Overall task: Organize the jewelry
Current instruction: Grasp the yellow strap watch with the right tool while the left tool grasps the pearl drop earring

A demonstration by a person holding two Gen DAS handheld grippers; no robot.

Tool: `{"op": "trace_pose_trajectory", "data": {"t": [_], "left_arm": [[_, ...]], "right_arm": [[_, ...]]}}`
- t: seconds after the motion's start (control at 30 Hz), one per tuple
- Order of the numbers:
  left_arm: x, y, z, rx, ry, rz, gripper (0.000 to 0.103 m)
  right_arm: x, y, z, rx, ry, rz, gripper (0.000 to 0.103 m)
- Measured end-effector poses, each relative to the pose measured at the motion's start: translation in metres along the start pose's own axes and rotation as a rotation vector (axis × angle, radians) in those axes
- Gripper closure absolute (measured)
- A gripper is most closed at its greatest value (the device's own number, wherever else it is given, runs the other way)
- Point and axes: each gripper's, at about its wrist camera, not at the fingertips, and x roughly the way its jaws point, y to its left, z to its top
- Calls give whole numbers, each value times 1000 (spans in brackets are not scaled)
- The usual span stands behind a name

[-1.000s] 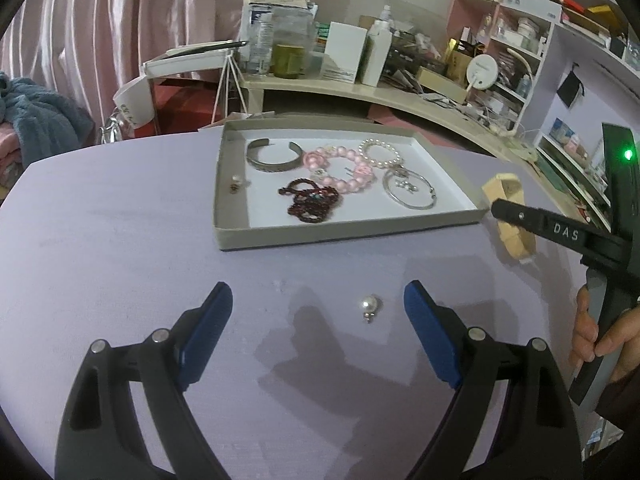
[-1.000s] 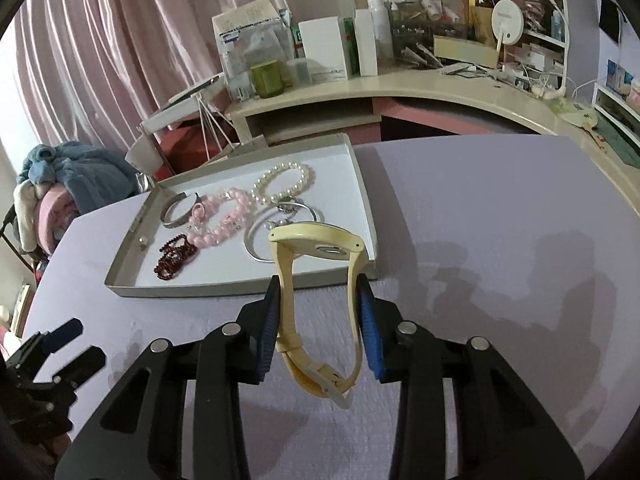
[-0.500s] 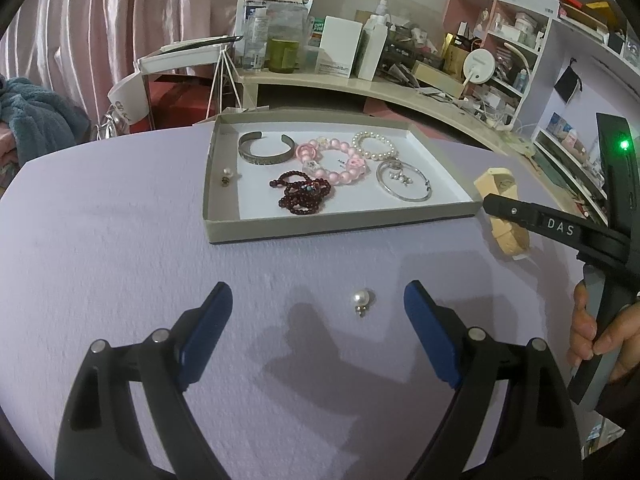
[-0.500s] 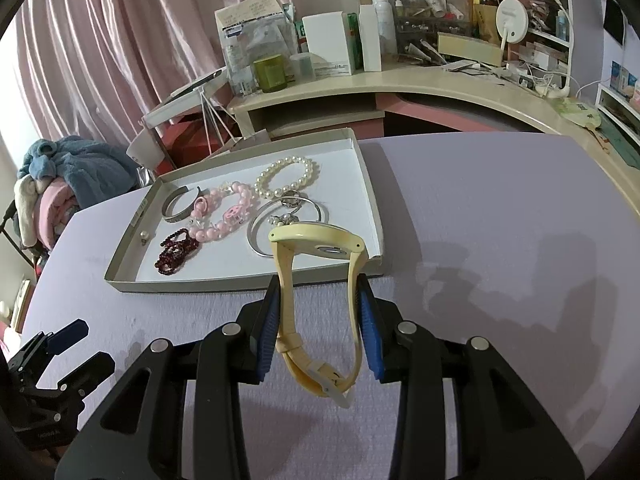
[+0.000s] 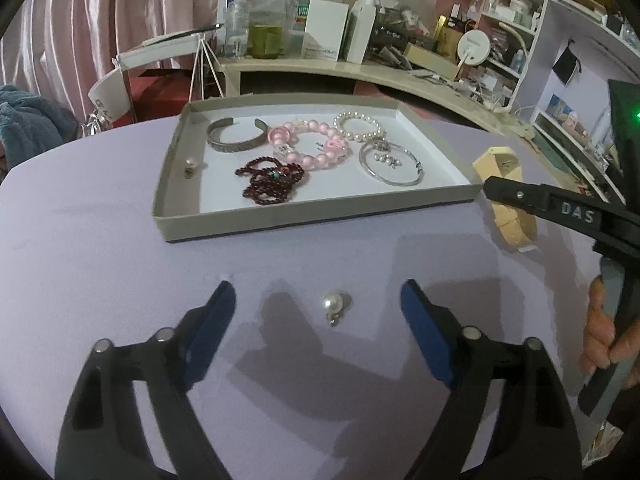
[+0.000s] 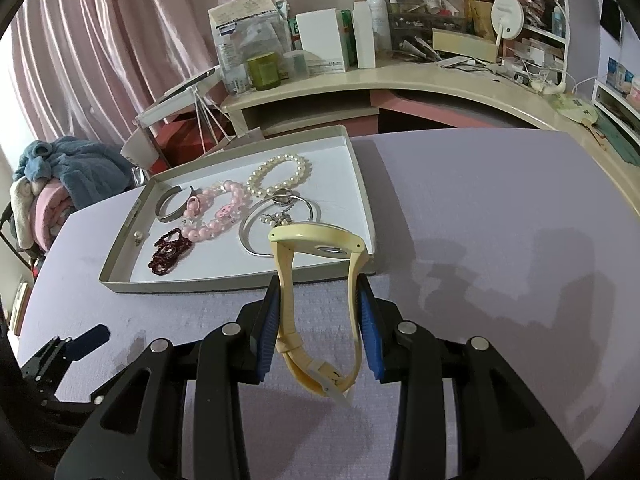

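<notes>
Left claw (image 5: 318, 306): spread wide over the lavender bench (image 5: 100, 248), jaws just been closing a bit, nothing gripped. Pearl earring (image 5: 333, 303) lying on the bench between the two blue pads (image 5: 212, 324), touching neither, roughly centred in the gap.

Right claw (image 6: 318, 312): pinching a pale yellow watch (image 6: 316, 240) by its strap, one blue pad on each side of the band. Watch face up top and tilted, buckle end hanging below the pads, clear of the bench as far as visible. Held just at the near edge of the tray (image 6: 120, 280). Same watch seen from the left wrist view off to the right of the tray, behind the right claw's black finger, with a hand (image 5: 604, 336) on the handle.

Tray: shallow grey cardboard with white floor, sitting on the bench beyond the earring. Inside:
- silver cuff (image 5: 236, 138), far left
- pink bead bracelet (image 5: 312, 148), middle
- white pearl bracelet (image 5: 358, 126), far right
- thin silver bangle (image 5: 391, 164) with small charms, near right
- dark red bead strand (image 5: 272, 182), bunched, near middle
- small stud (image 5: 191, 166) by the left wall

Behind: cluttered counter (image 5: 360, 68) with boxes and bottles, pink curtain (image 5: 80, 20).
</notes>
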Motion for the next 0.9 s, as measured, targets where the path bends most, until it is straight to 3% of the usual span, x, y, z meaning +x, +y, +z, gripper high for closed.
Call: {"op": "trace_pose_trajectory", "data": {"t": [0.27, 0.43, 0.63, 0.87, 0.9], "left_arm": [[21, -11, 6, 0, 53, 61, 47], [23, -16, 5, 4, 54, 80, 51], [23, -18, 5, 3, 47, 96, 63], [23, -22, 3, 19, 44, 100, 91], [23, -23, 3, 19, 43, 99, 91]], "right_arm": [[2, -2, -1, 6, 15, -4, 65], [3, -2, -1, 9, 21, -3, 65], [4, -1, -2, 11, 23, -2, 65], [4, -2, -2, 10, 22, -2, 65], [3, -2, -2, 9, 22, 0, 65]]}}
